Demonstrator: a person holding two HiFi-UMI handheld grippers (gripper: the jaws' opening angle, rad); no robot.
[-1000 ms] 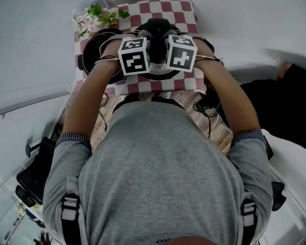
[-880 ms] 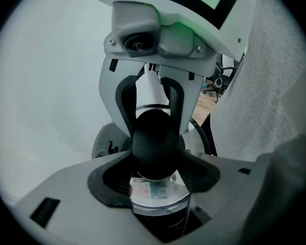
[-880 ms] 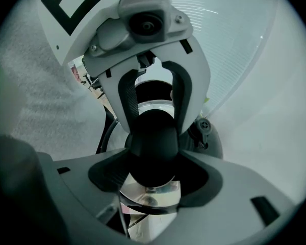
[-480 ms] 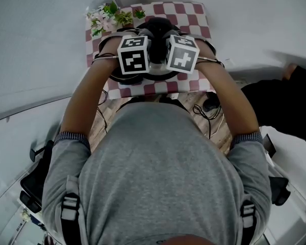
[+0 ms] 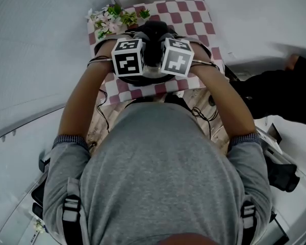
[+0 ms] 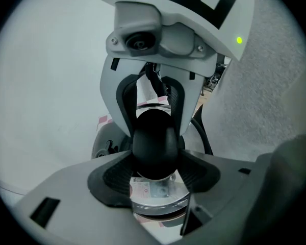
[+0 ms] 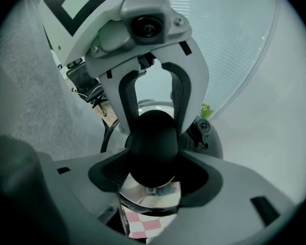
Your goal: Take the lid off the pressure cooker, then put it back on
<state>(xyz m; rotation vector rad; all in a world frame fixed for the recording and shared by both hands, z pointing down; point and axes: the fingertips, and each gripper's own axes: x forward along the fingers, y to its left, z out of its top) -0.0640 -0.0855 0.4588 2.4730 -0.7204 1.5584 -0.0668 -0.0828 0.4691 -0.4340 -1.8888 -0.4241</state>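
Black knob (image 6: 153, 142) of the shiny steel lid (image 6: 160, 195) is clamped from opposite sides by the 2 tongs, left tongs (image 6: 154, 173) and right tongs (image 7: 152, 176). They hold the lid over the red-checked cloth (image 7: 143, 227), beside the dark cooker pot (image 7: 208, 139).

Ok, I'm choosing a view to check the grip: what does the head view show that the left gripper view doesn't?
Head view only: the flowers at the checked cloth's corner, and the person's forearms. Left gripper view only: the left claw shut on the black lid knob, with the right claw gripping it from the opposite side. Both: the right claw itself, the steel lid, the cloth.
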